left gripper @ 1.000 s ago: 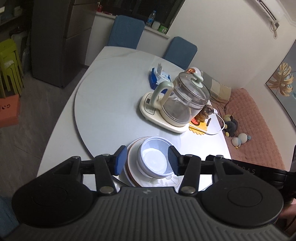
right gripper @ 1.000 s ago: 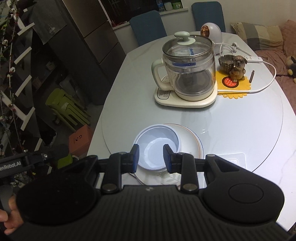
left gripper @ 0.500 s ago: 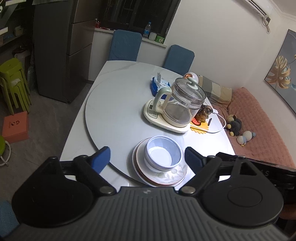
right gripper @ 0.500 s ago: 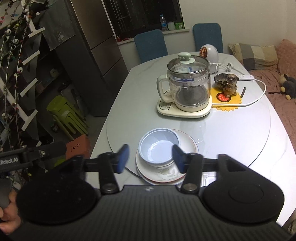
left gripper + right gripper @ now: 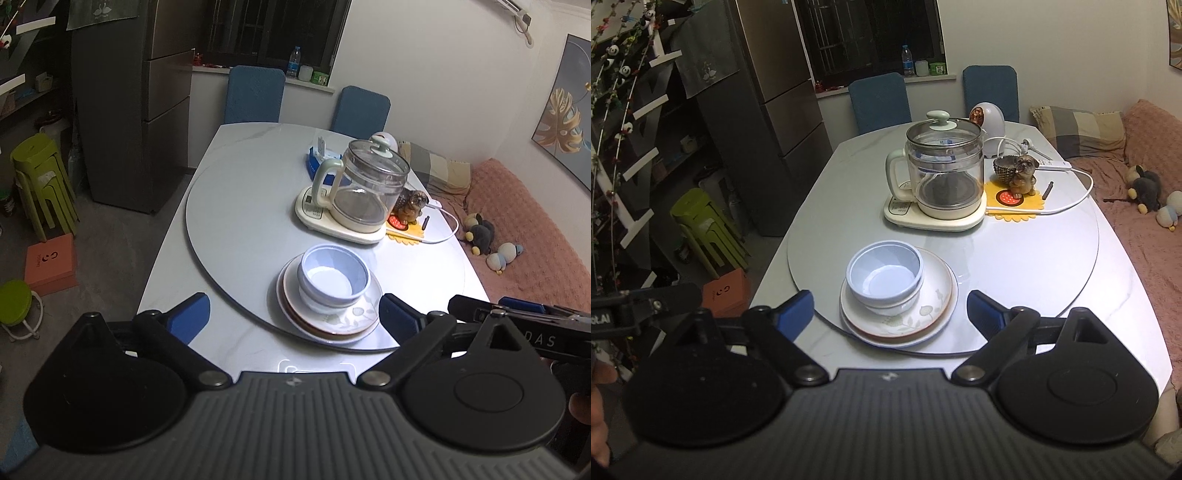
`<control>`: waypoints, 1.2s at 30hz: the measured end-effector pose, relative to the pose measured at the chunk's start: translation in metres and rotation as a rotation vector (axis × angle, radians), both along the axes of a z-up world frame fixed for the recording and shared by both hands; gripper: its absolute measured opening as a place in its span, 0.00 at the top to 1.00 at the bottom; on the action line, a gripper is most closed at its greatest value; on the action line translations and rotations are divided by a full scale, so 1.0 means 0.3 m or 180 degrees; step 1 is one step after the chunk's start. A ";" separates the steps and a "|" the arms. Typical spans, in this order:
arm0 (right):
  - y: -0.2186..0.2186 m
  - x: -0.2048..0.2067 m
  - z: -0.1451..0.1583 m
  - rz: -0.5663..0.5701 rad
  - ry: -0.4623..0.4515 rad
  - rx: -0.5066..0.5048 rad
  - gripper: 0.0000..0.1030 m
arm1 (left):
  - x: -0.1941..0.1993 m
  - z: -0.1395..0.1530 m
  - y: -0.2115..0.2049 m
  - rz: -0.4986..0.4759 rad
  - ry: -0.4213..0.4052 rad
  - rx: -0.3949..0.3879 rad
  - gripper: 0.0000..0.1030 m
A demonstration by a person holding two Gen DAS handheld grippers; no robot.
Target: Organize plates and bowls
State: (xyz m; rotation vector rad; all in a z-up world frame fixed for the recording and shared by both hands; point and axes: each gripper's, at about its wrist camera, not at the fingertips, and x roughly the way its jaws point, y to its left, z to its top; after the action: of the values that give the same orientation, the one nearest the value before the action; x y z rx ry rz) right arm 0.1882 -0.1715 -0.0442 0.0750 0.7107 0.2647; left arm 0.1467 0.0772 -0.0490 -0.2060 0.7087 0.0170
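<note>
Partly hidden, the lower bowl shows only as a white rim under the pale blue bowl nested in it; how many plates lie beneath the floral plate is hard to tell; the stack sits on the grey turntable near its front edge; both claws point downward at it from short of the table; left gripper and right gripper have just been opening, blue pads spread wide, empty, clear of the glossy, round crockery.

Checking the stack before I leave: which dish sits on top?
The pale blue bowl tops it, nested in a white bowl; the plates lie flat beneath both.
</note>
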 end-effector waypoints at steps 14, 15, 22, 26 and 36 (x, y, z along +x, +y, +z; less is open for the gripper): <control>0.012 -0.116 -0.054 -0.0090 0.0070 -0.0089 0.11 | -0.126 -0.048 -0.015 0.0066 0.0105 0.0031 0.03; 0.013 -0.118 -0.055 -0.0100 0.0073 -0.0095 0.11 | -0.132 -0.050 -0.015 0.0066 0.0108 0.0028 0.03; 0.017 -0.130 -0.062 -0.0100 0.0086 -0.0096 0.11 | -0.142 -0.061 -0.007 0.0088 0.0116 0.0032 0.03; 0.024 -0.130 -0.070 -0.0083 0.0110 -0.0108 0.11 | -0.137 -0.068 0.000 0.0093 0.0150 0.0029 0.03; 0.033 -0.137 -0.078 -0.0106 0.0134 -0.0097 0.11 | -0.141 -0.073 0.000 0.0084 0.0160 0.0030 0.03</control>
State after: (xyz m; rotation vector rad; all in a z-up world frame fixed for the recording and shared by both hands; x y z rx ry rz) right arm 0.1472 -0.1616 -0.0676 0.0635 0.7544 0.2211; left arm 0.1044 0.0771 -0.0707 -0.2066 0.7559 0.0509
